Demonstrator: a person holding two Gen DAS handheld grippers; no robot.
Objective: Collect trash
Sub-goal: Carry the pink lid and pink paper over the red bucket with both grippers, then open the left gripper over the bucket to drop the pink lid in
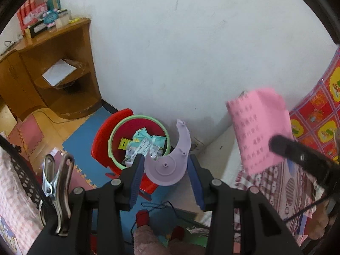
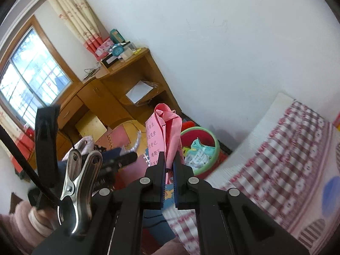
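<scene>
Your left gripper (image 1: 164,165) stands with jaws wide around a lilac plastic piece (image 1: 170,165), a round disc with a curved fin, just over the near rim of the green-rimmed red bin (image 1: 139,140). Whether the pads touch it, you cannot tell. Your right gripper (image 2: 169,165), beside the bin (image 2: 199,148), pinches a crumpled pink paper (image 2: 165,131) printed with dark characters.
</scene>
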